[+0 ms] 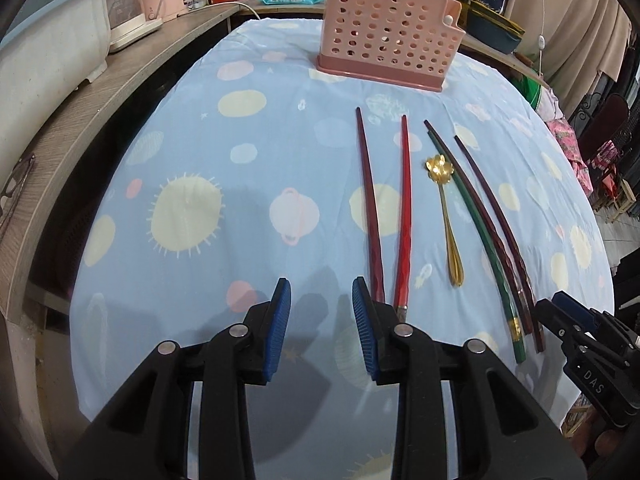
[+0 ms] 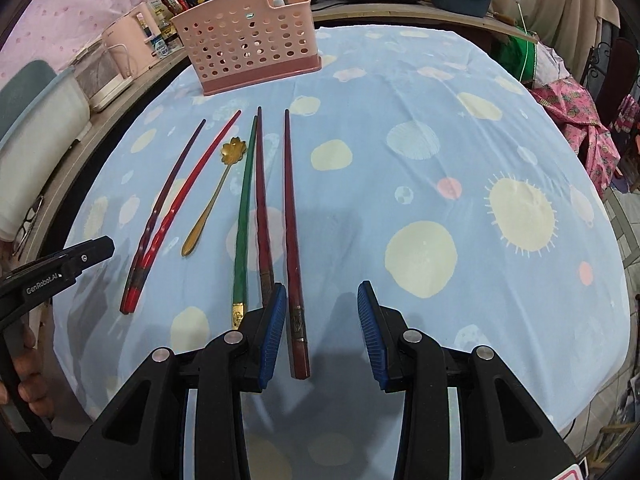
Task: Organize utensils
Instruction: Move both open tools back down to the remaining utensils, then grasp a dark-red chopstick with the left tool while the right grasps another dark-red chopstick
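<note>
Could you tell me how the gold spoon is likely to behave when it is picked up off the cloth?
The gold spoon looks like thin metal, so probably stiff and light. It lies flat on the tablecloth, so pinching its slim handle may be fiddly, and the shiny finish could slip.

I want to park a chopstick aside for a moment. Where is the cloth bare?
Bare cloth lies right of the dark red chopstick, and left of the maroon chopstick. It is crowded around the gold spoon, before the pink holder.
</note>
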The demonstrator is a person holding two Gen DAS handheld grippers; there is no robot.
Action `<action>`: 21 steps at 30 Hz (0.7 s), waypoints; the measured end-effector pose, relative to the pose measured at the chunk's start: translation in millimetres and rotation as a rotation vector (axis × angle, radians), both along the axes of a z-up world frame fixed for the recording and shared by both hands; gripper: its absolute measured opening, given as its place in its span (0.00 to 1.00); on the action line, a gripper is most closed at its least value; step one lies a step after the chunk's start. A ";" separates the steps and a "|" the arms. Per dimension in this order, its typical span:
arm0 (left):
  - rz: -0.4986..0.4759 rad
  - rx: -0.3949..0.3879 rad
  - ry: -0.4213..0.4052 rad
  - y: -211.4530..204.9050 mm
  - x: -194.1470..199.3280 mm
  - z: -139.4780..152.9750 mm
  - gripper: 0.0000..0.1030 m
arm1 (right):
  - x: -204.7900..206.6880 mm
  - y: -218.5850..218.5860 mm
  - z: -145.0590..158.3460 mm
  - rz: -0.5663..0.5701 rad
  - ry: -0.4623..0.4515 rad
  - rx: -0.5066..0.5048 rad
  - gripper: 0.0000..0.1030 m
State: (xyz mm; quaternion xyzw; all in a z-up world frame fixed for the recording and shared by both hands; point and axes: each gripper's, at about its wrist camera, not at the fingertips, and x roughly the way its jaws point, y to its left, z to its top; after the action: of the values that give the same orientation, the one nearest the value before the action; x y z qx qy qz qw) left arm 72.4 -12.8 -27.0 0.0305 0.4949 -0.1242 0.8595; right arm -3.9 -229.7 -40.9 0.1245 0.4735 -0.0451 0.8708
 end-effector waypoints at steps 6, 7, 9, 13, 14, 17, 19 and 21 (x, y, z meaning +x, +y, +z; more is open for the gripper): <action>-0.014 0.005 0.019 -1.8 -6.3 -5.9 0.30 | -2.2 6.2 -3.7 0.018 0.013 -0.011 0.24; -0.014 0.005 0.021 -1.9 -7.2 -6.6 0.30 | -3.2 6.2 -4.2 0.019 0.015 -0.012 0.23; -0.014 0.003 0.028 -2.1 -8.2 -8.1 0.30 | -5.1 6.2 -4.7 0.020 0.017 -0.012 0.22; -0.020 0.000 0.036 -2.9 -9.1 -10.1 0.30 | -8.5 7.5 -5.9 0.025 0.021 -0.018 0.20; -0.024 0.001 0.038 -3.7 -9.3 -10.4 0.30 | -9.2 7.7 -6.3 0.026 0.022 -0.019 0.19; -0.037 0.003 0.040 -6.8 -10.6 -11.8 0.30 | -10.4 8.6 -7.2 0.029 0.022 -0.021 0.13; -0.044 0.007 0.040 -9.1 -11.5 -12.7 0.30 | -10.5 8.8 -7.5 0.027 0.020 -0.023 0.10; -0.048 0.009 0.040 -10.4 -11.9 -13.1 0.30 | -10.3 9.3 -8.2 0.027 0.021 -0.022 0.10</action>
State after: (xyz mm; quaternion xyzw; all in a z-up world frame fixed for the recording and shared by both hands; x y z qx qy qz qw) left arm 60.5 -23.2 -40.1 0.0436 0.5116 -0.1432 0.8461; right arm -14.2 -220.4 -49.1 0.1080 0.4839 -0.0400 0.8675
